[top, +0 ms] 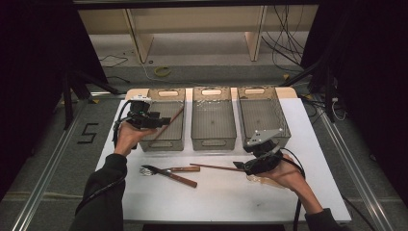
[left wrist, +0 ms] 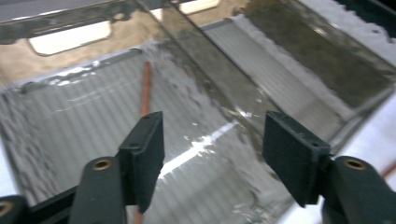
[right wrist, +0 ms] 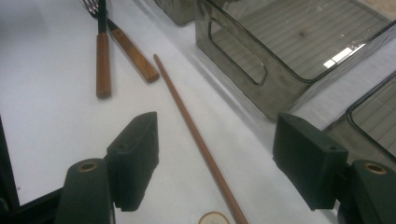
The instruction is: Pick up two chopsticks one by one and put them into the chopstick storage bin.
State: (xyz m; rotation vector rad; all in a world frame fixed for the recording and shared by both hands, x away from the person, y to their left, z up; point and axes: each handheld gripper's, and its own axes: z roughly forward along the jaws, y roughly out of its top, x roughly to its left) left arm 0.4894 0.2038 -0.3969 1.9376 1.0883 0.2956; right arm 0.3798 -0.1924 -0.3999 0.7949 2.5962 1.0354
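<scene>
Near the table's front edge, the right gripper [top: 248, 165] hovers with jaws spread around a chopstick [right wrist: 196, 140] lying on the table, not yet pinched. Farther back, the left gripper [top: 161, 119], jaws spread and empty, hangs over the left bin [top: 166, 142], another chopstick [left wrist: 146, 88] inside. Next: close on the table chopstick.

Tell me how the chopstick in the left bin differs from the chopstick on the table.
The chopstick in the left bin leans tilted against the bin's wall; the chopstick on the table lies flat. The first sits below the open left gripper, released; the second lies between the right gripper's open jaws, ungripped. Both are thin brown sticks.
</scene>
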